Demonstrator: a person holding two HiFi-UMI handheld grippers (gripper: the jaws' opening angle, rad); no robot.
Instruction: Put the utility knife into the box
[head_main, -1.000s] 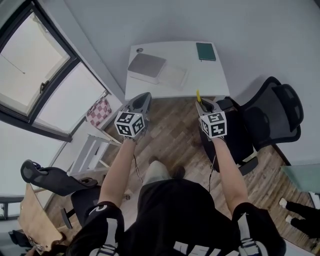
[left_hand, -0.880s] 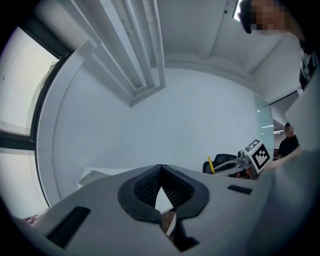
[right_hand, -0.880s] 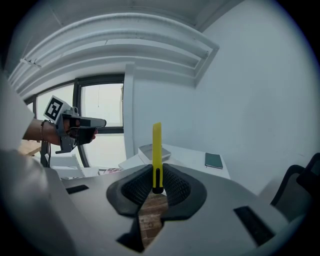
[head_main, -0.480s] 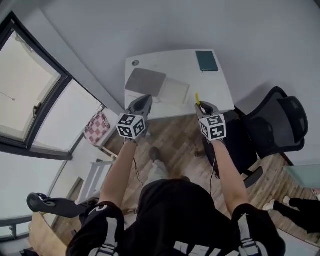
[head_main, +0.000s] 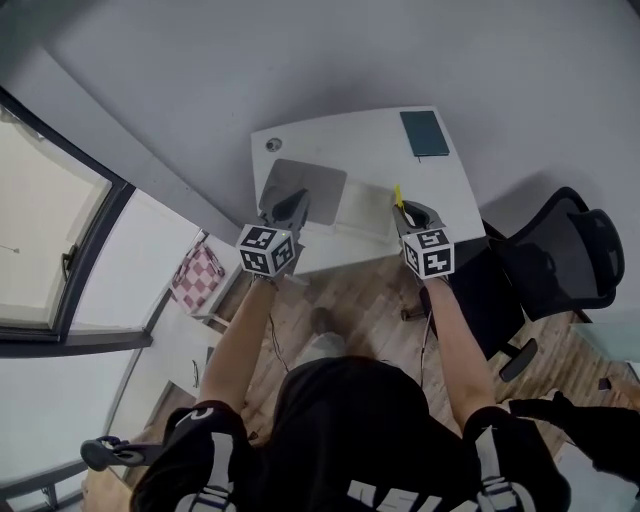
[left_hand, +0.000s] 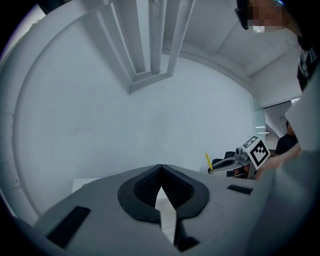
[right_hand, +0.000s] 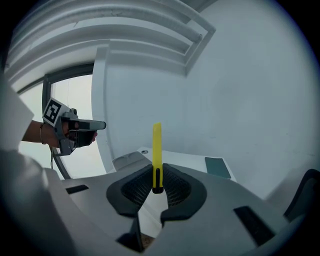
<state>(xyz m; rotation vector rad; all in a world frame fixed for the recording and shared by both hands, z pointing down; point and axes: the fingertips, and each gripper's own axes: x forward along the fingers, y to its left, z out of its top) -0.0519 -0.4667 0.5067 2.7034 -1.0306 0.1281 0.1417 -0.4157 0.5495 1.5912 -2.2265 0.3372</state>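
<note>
both grippers have come over the surface, right gripper fingers clamping the utility knife near the box, left gripper fingers pressed together, empty.

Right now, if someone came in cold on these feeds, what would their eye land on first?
The yellow utility knife stands out most: it sticks up, clamped in the right gripper's jaws, at the near edge of the white desk. On the desk, a flat grey box lies just ahead of the left gripper, whose jaws are together on nothing. A dark green notebook sits at the far right corner.
</note>
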